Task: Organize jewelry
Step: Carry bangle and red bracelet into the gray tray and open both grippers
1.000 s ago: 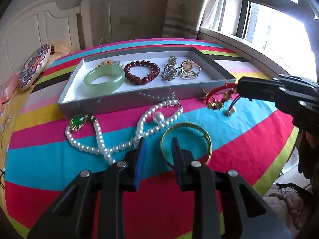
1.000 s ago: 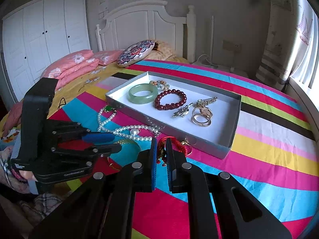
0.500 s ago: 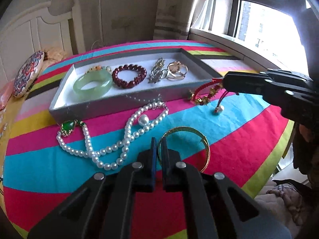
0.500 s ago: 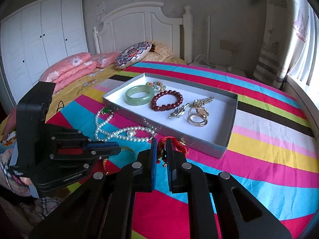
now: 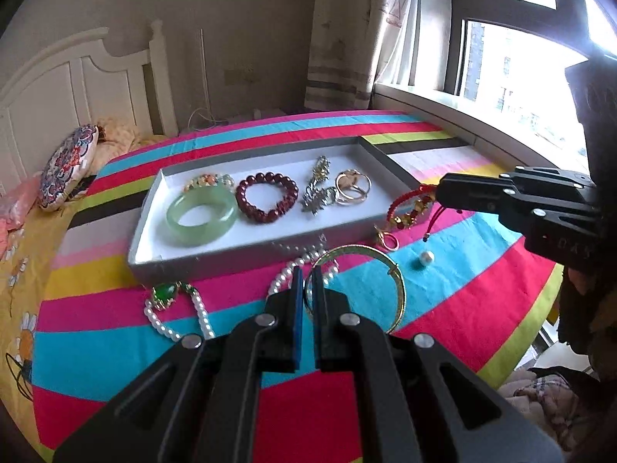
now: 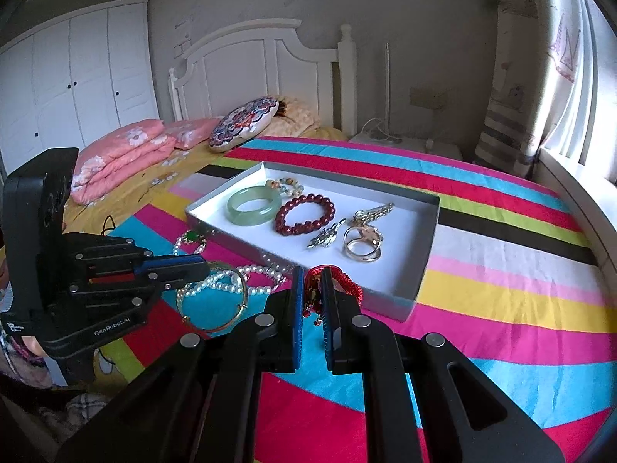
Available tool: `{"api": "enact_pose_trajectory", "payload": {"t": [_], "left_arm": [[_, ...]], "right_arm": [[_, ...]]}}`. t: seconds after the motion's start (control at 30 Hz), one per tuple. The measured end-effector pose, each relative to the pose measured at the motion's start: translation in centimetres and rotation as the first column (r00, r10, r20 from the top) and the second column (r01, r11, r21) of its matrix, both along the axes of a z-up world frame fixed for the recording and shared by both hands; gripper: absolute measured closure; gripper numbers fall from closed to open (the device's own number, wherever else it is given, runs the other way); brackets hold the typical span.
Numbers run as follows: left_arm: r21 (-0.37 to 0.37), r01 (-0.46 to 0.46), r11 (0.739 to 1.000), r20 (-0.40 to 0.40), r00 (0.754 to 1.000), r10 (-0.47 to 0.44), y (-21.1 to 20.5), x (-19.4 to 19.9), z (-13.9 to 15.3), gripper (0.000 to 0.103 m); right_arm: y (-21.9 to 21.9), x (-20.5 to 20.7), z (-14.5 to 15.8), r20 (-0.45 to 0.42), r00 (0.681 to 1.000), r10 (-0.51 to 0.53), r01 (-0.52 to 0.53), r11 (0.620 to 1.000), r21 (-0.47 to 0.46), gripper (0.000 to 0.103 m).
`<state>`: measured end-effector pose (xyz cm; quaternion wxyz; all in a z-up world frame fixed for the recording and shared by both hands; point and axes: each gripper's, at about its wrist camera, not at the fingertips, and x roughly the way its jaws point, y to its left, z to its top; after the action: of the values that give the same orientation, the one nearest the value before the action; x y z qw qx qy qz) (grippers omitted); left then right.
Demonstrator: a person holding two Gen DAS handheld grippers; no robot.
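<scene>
A grey tray (image 5: pixel 216 256) (image 6: pixel 426 266) on the striped cloth holds a jade bangle (image 5: pixel 201 215), a dark red bead bracelet (image 5: pixel 267 196), a silver brooch (image 5: pixel 318 193) and gold rings (image 5: pixel 353 186). My left gripper (image 5: pixel 305 274) is shut on the gold bangle (image 5: pixel 389 270) and holds it lifted in front of the tray; it also shows in the right wrist view (image 6: pixel 200 266). My right gripper (image 6: pixel 310 274) (image 5: pixel 439 193) is shut on the red cord bracelet (image 5: pixel 408 212) (image 6: pixel 349 283), held above the tray's near right corner. A pearl necklace (image 5: pixel 200 320) with a green pendant (image 5: pixel 166 293) lies before the tray.
A round patterned cushion (image 6: pixel 245 123) and pink pillows (image 6: pixel 123 158) lie on the bed behind. A window sill (image 5: pixel 482 123) runs along the right. The cloth's edge drops off at the near right (image 5: pixel 513 351).
My left gripper closed on the gold bangle and raised it toward the tray. My right gripper carried the red cord bracelet up to the tray's corner.
</scene>
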<state>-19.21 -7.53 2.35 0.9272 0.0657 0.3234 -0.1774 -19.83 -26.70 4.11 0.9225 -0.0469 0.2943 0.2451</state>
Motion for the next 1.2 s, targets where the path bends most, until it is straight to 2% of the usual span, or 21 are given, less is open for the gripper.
{"api": "enact_pose_trajectory", "payload": {"t": [0.6,0.87,1.2], "left_arm": [[-0.036,-0.079,0.996,0.047,0.996,0.08,1.9,6.0,4.4,0.099],[-0.022,-0.125,0.992,0.009,0.992,0.125,2.1,10.1,4.1,0.099],[0.019,-0.143,0.989,-0.044,0.989,0.144,0.4,14.0,2.7,0.099]], "right_arm": [[1.1,5.0,0.6,0.042,0.998,-0.038,0.04,0.998,-0.058,0.093],[1.0,9.2,1.7,0.049,0.995,-0.085,0.088,0.995,-0.056,0.093],[0.1,14.0,-0.1,-0.022,0.987,-0.158,0.157,0.986,-0.05,0.093]]}}
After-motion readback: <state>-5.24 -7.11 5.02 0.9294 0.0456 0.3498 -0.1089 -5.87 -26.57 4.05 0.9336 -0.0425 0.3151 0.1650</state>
